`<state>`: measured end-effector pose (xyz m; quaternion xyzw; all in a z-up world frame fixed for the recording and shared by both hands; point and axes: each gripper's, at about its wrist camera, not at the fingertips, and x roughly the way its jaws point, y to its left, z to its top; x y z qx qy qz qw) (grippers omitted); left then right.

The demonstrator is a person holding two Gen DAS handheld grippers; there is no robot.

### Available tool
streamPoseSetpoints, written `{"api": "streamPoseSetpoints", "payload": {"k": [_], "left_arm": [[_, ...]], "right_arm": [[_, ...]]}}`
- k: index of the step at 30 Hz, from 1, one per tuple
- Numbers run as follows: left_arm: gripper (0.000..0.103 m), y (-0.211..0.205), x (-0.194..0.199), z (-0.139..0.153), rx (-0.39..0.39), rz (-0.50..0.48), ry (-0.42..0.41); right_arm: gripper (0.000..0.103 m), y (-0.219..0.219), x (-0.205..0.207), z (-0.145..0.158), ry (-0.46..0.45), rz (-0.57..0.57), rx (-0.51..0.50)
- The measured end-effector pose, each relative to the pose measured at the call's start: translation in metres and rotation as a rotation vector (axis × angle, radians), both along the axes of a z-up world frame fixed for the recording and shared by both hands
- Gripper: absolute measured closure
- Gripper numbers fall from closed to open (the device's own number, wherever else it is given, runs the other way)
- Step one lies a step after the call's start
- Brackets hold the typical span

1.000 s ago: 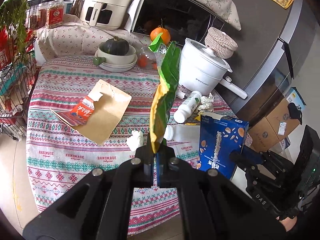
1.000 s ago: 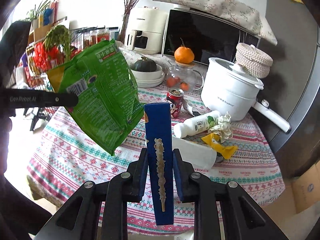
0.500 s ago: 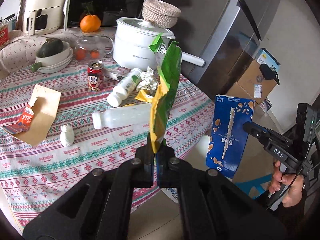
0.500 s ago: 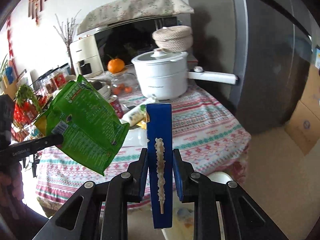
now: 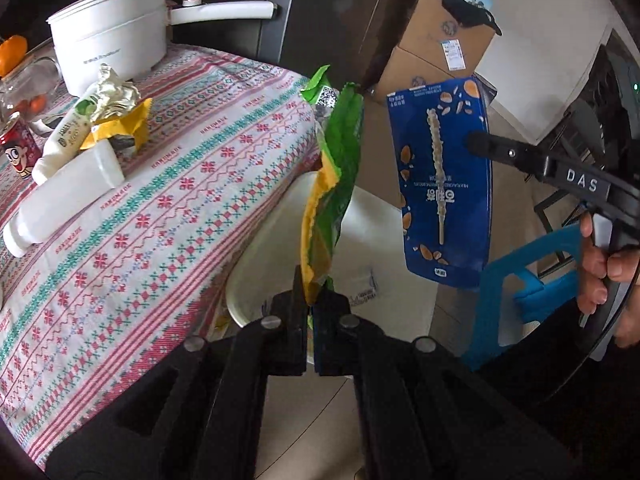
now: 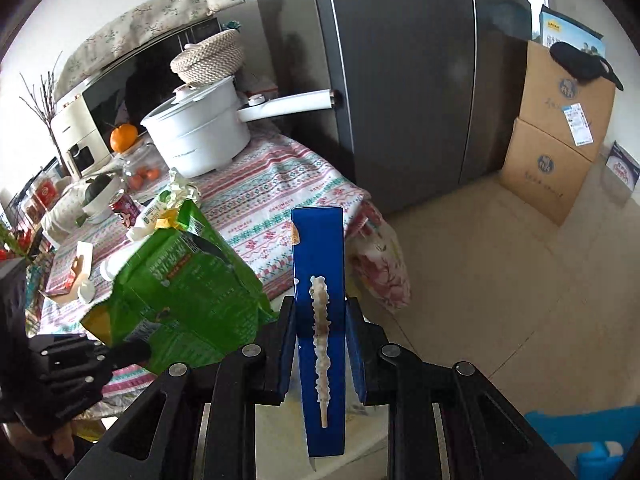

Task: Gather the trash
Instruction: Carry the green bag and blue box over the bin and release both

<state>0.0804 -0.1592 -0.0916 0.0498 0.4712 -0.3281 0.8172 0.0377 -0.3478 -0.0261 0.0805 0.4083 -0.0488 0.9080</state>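
Pinching a bottom corner, the left gripper (image 5: 311, 307) fingers clamp a light, floppy green snack bag (image 5: 334, 184) above the white bin (image 5: 248, 276), beside the right gripper (image 6: 320, 344) squeezing a stiff blue carton (image 6: 320, 280).

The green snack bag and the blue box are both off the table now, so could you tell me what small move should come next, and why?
Probably lower both a little further over the white bin and then let go. The left tool pinches the green snack bag by its bottom edge, the right tool clamps the blue box, and both hang just above the bin's opening beside the table.
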Motion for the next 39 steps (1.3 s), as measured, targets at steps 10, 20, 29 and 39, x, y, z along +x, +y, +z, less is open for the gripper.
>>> {"api": "streamPoseSetpoints", "payload": {"k": [10,20,29,39], "left_arm": [[0.090,-0.017,0.003,-0.035,0.099,-0.018,0.027],[0.036,0.026,0.003,-0.004,0.057,0.074,0.002],[0.020,0.074,0.014,0.020,0.039,0.201,-0.032],[0.014,0.120,0.016,0.028,0.046,0.282,-0.058]], "right_arm": [[0.079,-0.011,-0.003,-0.011,0.037,-0.017,0.011],[0.079,-0.004,0.002,-0.012,0.050,0.013,0.017],[0.079,0.020,0.015,-0.022,0.092,0.066,0.027],[0.078,0.041,0.032,-0.040,0.161,0.087,0.019]]}}
